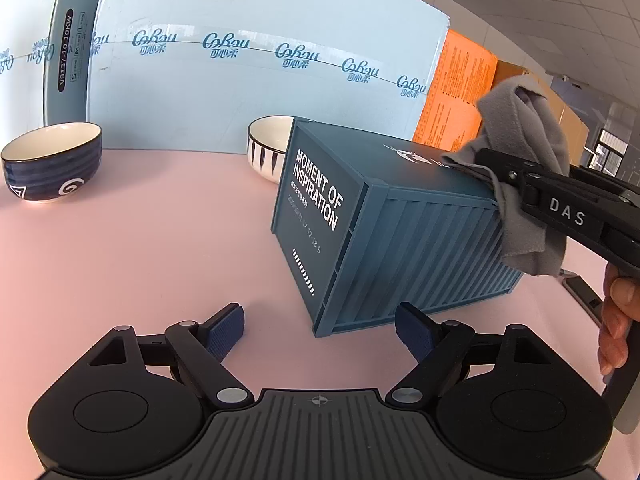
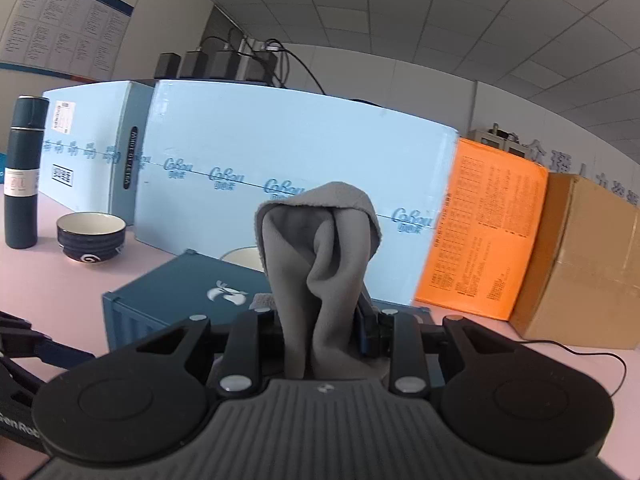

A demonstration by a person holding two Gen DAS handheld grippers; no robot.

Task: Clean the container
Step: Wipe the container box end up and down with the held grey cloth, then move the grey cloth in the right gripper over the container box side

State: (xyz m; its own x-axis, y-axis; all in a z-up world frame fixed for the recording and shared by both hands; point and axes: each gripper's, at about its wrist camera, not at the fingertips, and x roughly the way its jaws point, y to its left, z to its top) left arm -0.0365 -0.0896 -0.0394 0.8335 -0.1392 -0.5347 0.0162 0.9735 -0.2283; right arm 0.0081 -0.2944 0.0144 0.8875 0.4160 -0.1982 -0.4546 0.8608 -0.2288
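As bowls [image 1: 52, 160] flank — container [image 1: 384, 232] shut.

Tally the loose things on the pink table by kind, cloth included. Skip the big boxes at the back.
Bowls: 2, a dark blue bowl and a white striped bowl
Containers: 1, the blue container
Flasks: 1, the dark flask
Cloths: 1, the grey cloth, clamped in the right gripper
Total: 5
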